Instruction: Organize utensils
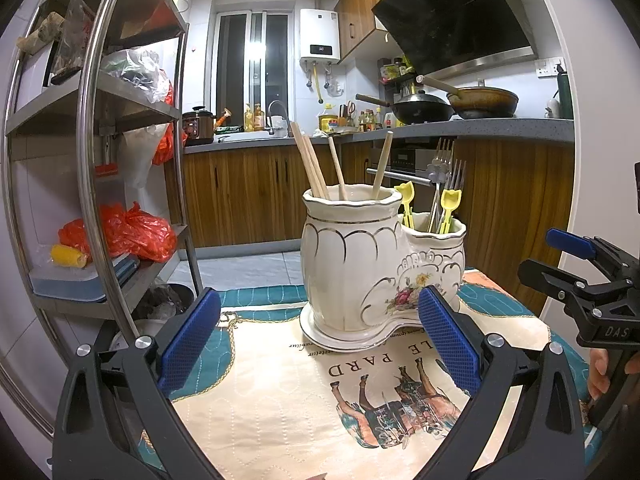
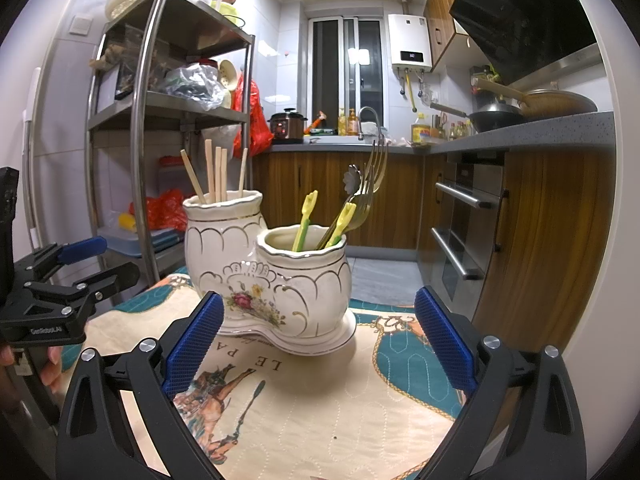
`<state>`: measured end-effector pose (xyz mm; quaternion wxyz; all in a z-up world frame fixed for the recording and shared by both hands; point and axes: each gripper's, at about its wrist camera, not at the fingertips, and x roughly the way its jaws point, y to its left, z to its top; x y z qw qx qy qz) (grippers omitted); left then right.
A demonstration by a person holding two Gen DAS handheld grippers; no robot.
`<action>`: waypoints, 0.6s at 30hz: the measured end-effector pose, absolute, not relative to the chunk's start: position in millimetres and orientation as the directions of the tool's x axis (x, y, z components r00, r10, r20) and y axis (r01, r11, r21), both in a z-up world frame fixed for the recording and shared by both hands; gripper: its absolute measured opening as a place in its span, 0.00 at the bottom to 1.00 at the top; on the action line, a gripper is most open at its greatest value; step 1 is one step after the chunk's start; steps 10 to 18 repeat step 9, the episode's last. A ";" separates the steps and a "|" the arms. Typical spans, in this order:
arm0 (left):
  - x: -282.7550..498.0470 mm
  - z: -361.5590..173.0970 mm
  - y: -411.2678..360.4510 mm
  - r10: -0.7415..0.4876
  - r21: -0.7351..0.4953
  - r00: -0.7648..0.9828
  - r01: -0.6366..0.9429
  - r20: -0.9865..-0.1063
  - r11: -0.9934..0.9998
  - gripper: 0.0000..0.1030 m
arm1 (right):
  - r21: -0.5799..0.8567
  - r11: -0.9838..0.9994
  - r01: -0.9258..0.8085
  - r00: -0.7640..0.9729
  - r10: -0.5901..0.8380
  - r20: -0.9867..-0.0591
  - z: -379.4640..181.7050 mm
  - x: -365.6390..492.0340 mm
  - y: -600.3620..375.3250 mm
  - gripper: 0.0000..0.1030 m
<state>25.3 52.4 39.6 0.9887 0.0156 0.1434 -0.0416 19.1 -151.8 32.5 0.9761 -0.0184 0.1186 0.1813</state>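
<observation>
Kitchen surface (image 1: 280, 420) bore the sorted white ceramic two-pot holder (image 2: 276, 280); both my jaws gaped empty, awaiting stray utensils.

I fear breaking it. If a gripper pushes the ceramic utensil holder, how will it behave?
The ceramic utensil holder looks glazed, so probably slippery, heavy and fragile. Its wide base should resist tipping; it may slide on the cloth. The chopsticks would likely rattle.

The holder (image 1: 352, 264) hides the lower ends of chopsticks (image 1: 310, 164) and forks (image 2: 370, 184).
</observation>
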 end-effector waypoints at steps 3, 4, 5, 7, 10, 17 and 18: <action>25.7 39.4 53.4 -0.078 0.019 0.955 0.087 -0.286 0.996 0.95 | 0.007 0.933 -0.359 0.906 0.350 -0.239 32.3 19.3 -151.8 0.93; 25.5 39.4 52.2 -0.076 0.020 0.955 0.085 -0.286 0.996 0.95 | 0.007 0.933 -0.359 0.906 0.350 -0.239 32.5 19.2 -151.9 0.93; 25.5 39.4 51.4 -0.076 0.020 0.955 0.085 -0.288 0.996 0.95 | 0.007 0.933 -0.359 0.906 0.350 -0.239 32.5 19.3 -151.9 0.93; 26.1 39.5 51.9 -0.075 0.019 0.954 0.084 -0.291 0.996 0.95 | 0.007 0.933 -0.359 0.906 0.350 -0.239 32.4 19.3 -151.8 0.93; 26.1 39.9 51.2 -0.075 0.019 0.953 0.084 -0.293 0.996 0.95 | 0.007 0.933 -0.359 0.906 0.350 -0.239 32.5 19.3 -151.8 0.93; 26.1 39.9 51.2 -0.075 0.019 0.953 0.084 -0.293 0.996 0.95 | 0.007 0.933 -0.359 0.906 0.350 -0.239 32.5 19.3 -151.8 0.93; 26.1 39.9 51.2 -0.075 0.019 0.953 0.084 -0.293 0.996 0.95 | 0.007 0.933 -0.359 0.906 0.350 -0.239 32.5 19.3 -151.8 0.93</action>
